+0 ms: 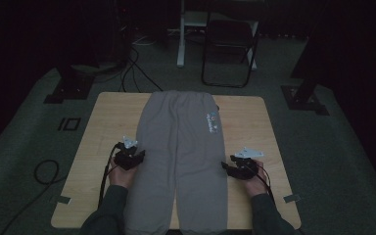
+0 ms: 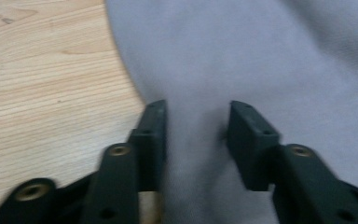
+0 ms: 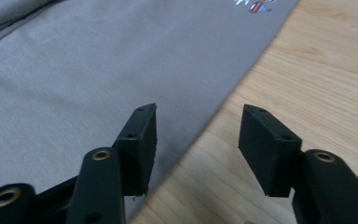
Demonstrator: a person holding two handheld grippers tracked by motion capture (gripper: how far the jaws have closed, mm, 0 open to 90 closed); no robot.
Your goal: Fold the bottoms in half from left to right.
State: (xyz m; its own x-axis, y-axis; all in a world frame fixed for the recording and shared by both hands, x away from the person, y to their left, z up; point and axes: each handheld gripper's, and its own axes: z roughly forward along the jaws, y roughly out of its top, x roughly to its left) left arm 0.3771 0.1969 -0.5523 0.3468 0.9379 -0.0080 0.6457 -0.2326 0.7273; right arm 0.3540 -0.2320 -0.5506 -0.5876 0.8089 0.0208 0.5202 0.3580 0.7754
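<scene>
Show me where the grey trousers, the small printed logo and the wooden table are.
Grey trousers (image 1: 183, 142): high view, middle of the cloth between the legs.
Printed logo (image 1: 212, 122): high view, near the waist on the right leg.
Wooden table (image 1: 112, 110): high view, bare top left of the trousers.

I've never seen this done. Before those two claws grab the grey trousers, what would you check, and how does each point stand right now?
1. Trousers lie flat on the table: ok, waistband far, leg ends at the near edge.
2. Left gripper straddles cloth: ok, fabric sits between its jaws.
3. Left gripper pressing on the cloth: not ok, a gap shows either side.
4. Right gripper over the trouser edge: ok, one jaw over cloth, the other over wood.
5. Right gripper holding cloth: not ok, jaws stand apart.
6. Both grippers level across the legs: ok, about the same distance up.
</scene>
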